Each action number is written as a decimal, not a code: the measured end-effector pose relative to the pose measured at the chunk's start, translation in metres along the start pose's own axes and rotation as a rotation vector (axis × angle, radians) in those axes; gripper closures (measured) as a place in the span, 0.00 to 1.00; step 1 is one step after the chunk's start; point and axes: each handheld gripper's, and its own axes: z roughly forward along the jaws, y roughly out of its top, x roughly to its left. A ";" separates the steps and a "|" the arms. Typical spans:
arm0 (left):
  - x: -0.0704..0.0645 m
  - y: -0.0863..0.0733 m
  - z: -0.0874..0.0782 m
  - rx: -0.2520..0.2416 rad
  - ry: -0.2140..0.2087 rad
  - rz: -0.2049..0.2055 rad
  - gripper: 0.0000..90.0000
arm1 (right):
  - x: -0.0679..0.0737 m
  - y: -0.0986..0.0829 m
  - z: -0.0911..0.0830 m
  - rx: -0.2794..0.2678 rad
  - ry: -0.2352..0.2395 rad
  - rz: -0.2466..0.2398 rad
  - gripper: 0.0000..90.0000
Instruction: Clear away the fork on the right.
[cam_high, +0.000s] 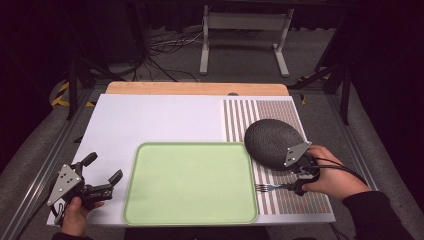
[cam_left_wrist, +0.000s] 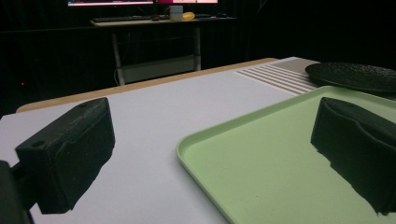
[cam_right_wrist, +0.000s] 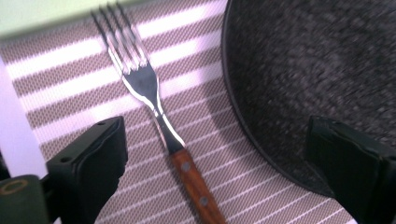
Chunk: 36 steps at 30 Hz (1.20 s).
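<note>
A fork (cam_right_wrist: 154, 107) with a wooden handle lies on the striped placemat (cam_right_wrist: 70, 93), tines toward the green tray (cam_high: 190, 182). My right gripper (cam_right_wrist: 219, 140) is open and straddles the handle without touching it. One jaw hangs over the rim of the dark speckled plate (cam_right_wrist: 317, 70). From above, the right gripper (cam_high: 296, 184) sits at the fork's (cam_high: 270, 188) handle end, just in front of the plate (cam_high: 272, 143). My left gripper (cam_high: 102, 168) is open and holds nothing, left of the tray. Its own view (cam_left_wrist: 212, 140) looks across the tray's (cam_left_wrist: 280, 140) near corner.
The placemat (cam_high: 280, 125) covers the right part of a white table cover (cam_high: 150, 120) with a wooden edge behind. The tray has nothing in it. Metal stand legs and cables lie on the floor beyond the table.
</note>
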 end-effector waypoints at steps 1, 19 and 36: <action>0.000 0.000 0.000 0.000 0.000 0.000 0.00 | 0.001 0.000 0.000 0.011 0.012 -0.003 0.10; 0.000 0.000 0.000 0.002 0.000 0.002 0.00 | 0.004 0.004 0.016 0.186 0.115 -0.058 0.17; 0.000 0.000 0.000 0.000 -0.004 -0.001 0.00 | 0.002 0.008 0.026 0.305 0.169 -0.256 0.67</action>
